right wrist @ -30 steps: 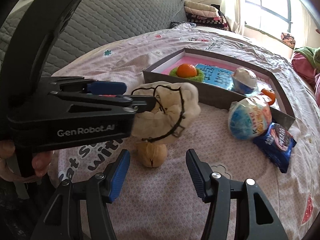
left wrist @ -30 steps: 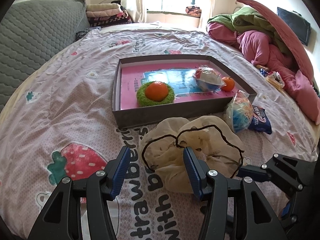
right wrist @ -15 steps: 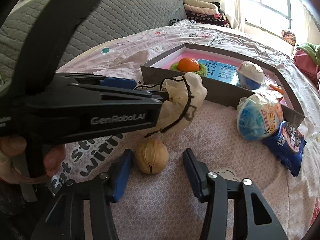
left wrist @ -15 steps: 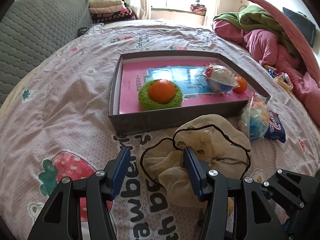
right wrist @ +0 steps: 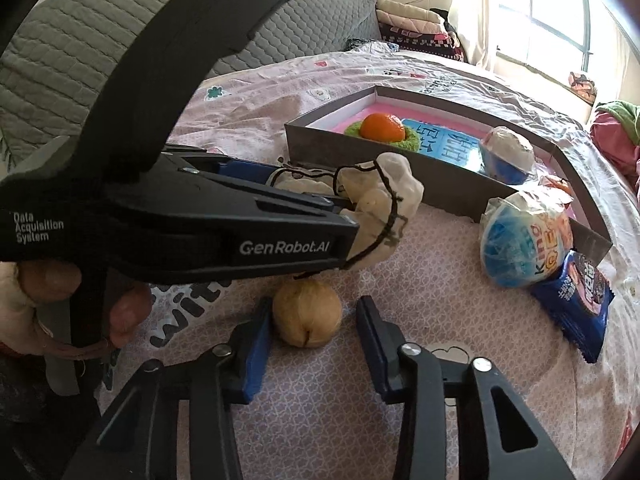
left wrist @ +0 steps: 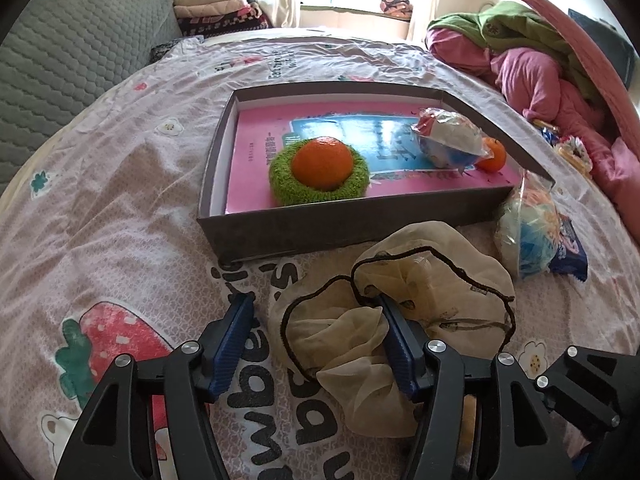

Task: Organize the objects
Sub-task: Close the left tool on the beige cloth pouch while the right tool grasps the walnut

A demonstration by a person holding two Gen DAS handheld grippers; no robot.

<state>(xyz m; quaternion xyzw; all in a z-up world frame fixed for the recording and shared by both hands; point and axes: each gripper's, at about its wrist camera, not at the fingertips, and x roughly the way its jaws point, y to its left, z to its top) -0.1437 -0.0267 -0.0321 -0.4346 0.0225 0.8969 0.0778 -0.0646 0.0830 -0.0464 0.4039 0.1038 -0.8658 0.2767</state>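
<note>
Left gripper [left wrist: 316, 340]: jaws just been opening, spread wide inside mouth of beige mesh bag [left wrist: 400, 320], likely to receive item; right gripper [right wrist: 310, 330]: jaws just been closing round walnut [right wrist: 307, 314] on bedspread [left wrist: 100, 200], right pad apart; grey box [left wrist: 340, 228] beyond.

Both grippers are black plastic with ribbed blue pads on their fingers – left gripper [left wrist: 316, 340], right gripper [right wrist: 310, 344] – and silver screws at the joints. White lettering on the left one's side reads "GenRobot.AI" and "Data Acquisition System".
</note>
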